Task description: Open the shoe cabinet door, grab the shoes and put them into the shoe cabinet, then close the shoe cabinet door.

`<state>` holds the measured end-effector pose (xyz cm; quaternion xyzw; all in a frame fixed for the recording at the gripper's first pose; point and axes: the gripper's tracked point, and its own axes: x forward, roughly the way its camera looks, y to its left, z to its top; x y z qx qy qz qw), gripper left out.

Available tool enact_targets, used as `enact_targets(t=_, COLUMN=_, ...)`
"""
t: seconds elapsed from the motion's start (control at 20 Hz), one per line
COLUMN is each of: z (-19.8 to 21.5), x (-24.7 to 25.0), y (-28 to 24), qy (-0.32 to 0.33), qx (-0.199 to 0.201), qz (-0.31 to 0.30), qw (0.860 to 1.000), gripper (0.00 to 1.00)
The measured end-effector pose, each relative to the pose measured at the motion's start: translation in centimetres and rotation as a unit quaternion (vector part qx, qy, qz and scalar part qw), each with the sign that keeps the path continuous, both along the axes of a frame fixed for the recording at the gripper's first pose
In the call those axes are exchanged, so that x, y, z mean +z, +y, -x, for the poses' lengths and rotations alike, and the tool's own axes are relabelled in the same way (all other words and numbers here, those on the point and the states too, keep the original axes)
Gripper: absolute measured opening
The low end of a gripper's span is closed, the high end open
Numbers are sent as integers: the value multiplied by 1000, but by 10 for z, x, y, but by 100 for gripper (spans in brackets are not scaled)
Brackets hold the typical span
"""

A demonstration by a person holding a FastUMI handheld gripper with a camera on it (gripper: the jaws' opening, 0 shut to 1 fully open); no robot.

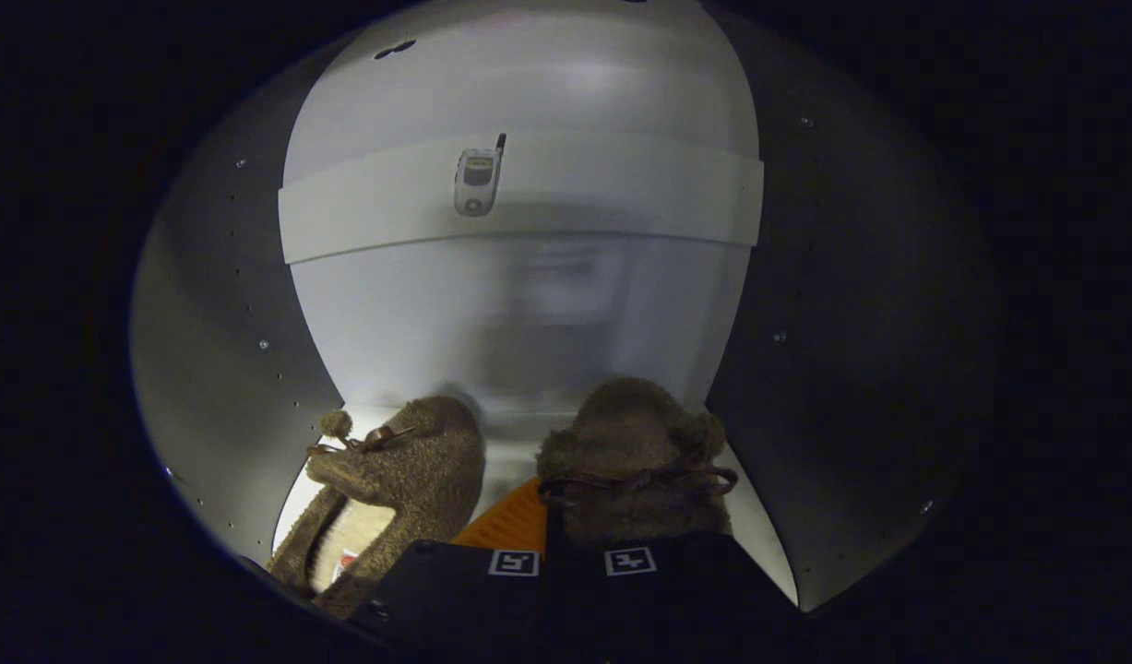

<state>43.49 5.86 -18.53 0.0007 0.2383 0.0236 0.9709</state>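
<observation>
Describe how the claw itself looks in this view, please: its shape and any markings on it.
The claw shows as two broad, flat, blocky fingers side by side. Each finger carries one small square tag with a black-and-white pattern near its tip. The fingers' outer edges slope outward. No cables or sleeve are visible.

A: State the position of the tongs (570,563)
B: Inside the shoe cabinet (206,304), fingers close together, low over the cabinet floor (510,461)
A: And the shoes?
B: Right slipper (635,461) lies directly ahead of the fingers, touching them; whether both press on it cannot be told. Left slipper (395,480) lies beside it, to the left, apart
A: Behind them?
B: The back panel (529,314). Higher up, a shelf (529,194) carries a phone (478,180), left of centre
</observation>
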Motion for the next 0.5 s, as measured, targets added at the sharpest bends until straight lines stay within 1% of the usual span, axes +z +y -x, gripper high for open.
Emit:
enact_targets(t=0.1, z=3, x=-5, y=0, qy=8, qx=4, qz=7, qw=1000, gripper=15)
enact_targets(t=0.15, z=7, x=-6, y=1, qy=11, qx=6, qz=9, qw=1000, gripper=20)
enact_targets(t=0.2, z=11, x=-3, y=3, qy=14, qx=6, qz=5, qw=1000, gripper=23)
enact_targets(t=0.3, z=18, x=0, y=6, qy=22, qx=6, qz=-6, qw=1000, gripper=40)
enact_targets(t=0.5, z=42, x=7, y=12, qy=44, qx=19, qz=-19, qw=999, gripper=73)
